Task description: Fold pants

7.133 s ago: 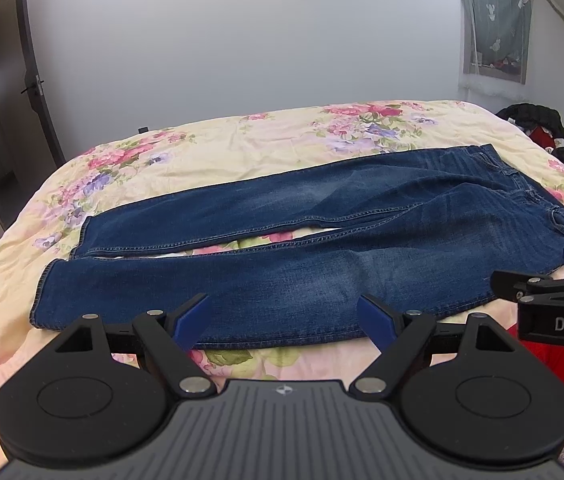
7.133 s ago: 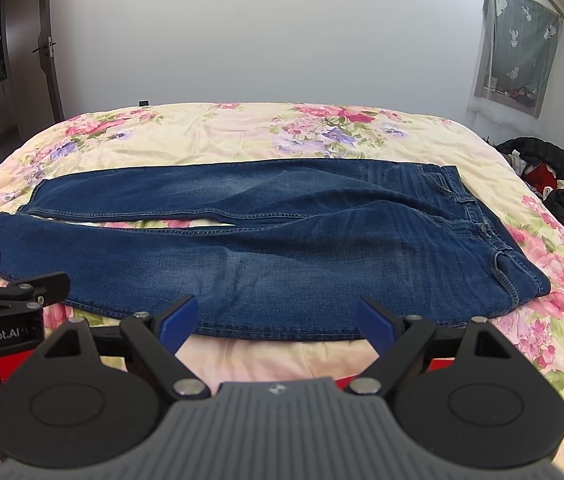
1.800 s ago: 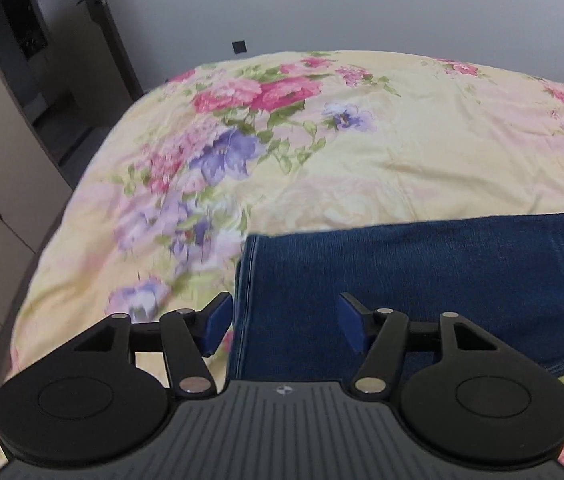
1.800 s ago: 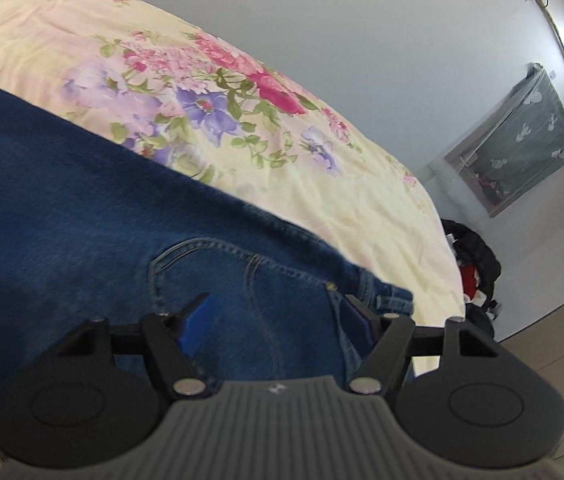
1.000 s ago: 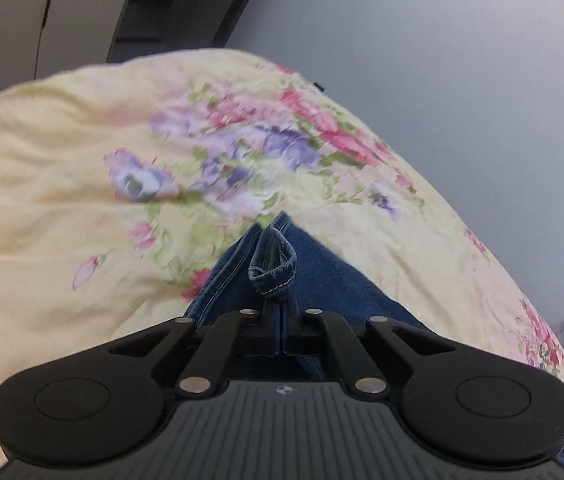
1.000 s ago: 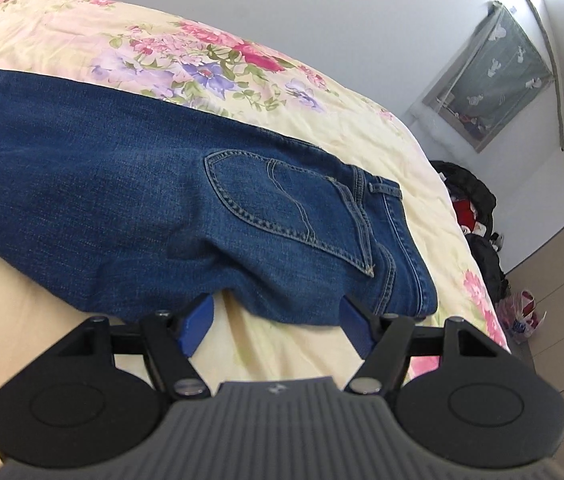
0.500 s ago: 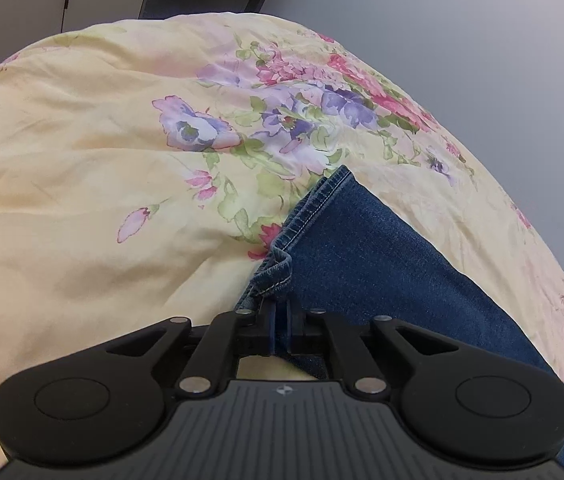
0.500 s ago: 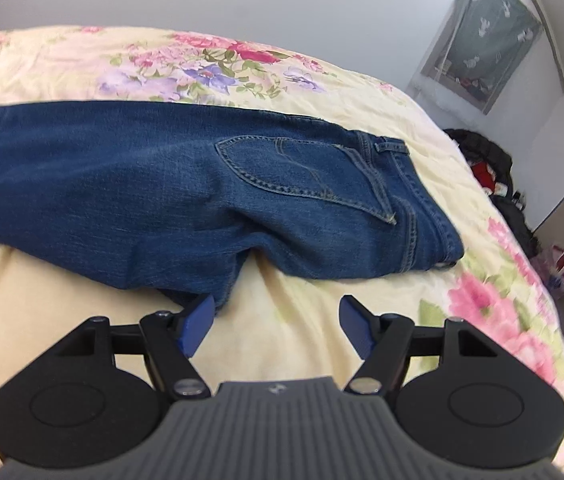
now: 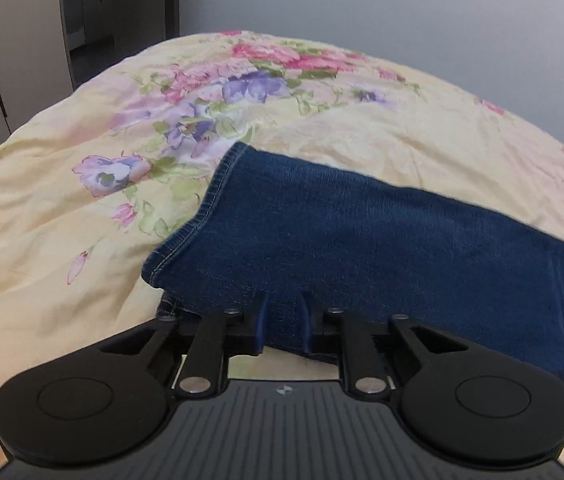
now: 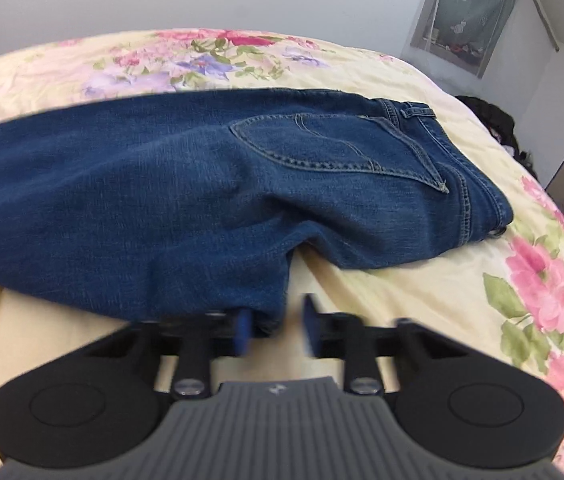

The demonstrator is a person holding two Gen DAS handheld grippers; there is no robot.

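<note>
The blue jeans [image 9: 362,232] lie folded lengthwise on the floral bedspread [image 9: 81,240], one leg on top of the other. In the left wrist view the hem end [image 9: 201,216] points left. My left gripper [image 9: 284,324] has its jaws partly apart with the near edge of the leg cloth between them. In the right wrist view the jeans [image 10: 161,200] show a back pocket [image 10: 322,148] and the waistband [image 10: 462,168] at the right. My right gripper [image 10: 273,330] is partly open around the near crotch edge of the jeans.
The bedspread [image 10: 422,300] fills the bed on all sides of the jeans. A dark doorway [image 9: 93,12] and cabinet stand at the far left. Dark clothes [image 10: 494,120] lie beside the bed at the right, under a grey wall hanging [image 10: 466,12].
My left gripper was shut on the hem and has since opened partly, with the leg now laid flat. My right gripper has narrowed and moved in to the near edge of the jeans.
</note>
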